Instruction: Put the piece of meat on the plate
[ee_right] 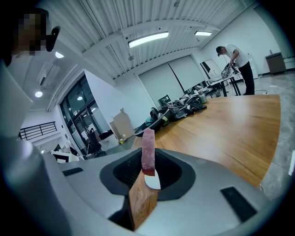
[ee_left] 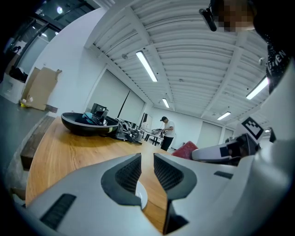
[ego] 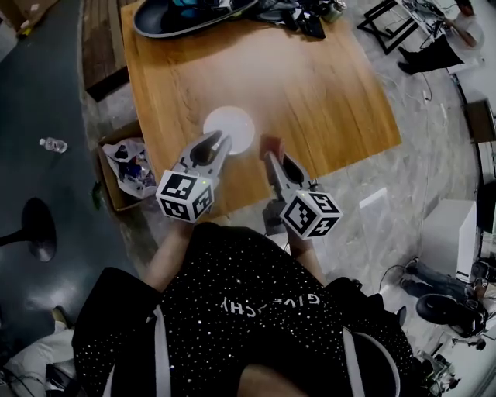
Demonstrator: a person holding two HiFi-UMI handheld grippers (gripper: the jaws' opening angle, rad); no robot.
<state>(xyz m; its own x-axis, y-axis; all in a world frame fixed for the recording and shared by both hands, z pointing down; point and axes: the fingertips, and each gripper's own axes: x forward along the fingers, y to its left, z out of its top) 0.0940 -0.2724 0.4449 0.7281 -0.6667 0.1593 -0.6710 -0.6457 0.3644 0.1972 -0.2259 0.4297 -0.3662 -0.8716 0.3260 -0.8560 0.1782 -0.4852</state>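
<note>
A white plate [ego: 230, 128] lies on the wooden table [ego: 310, 85], near its front edge. My right gripper [ego: 272, 152] is shut on a flat reddish piece of meat [ego: 270, 143], which it holds on edge just right of the plate. In the right gripper view the meat [ee_right: 148, 151] stands upright between the jaws, with the plate [ee_right: 152, 181] showing below it. My left gripper [ego: 220, 140] hovers over the plate's near side, its jaws a narrow gap apart and holding nothing. In the left gripper view the plate [ee_left: 142, 197] shows through that gap, and the meat [ee_left: 185, 150] is at the right.
A large black dish [ego: 182, 17] with gear in it and a heap of cables sit at the table's far end. On the floor at the left are a cardboard box [ego: 116, 174] of rubbish and a water bottle [ego: 53, 144]. A person [ee_left: 167, 132] stands at a distant bench.
</note>
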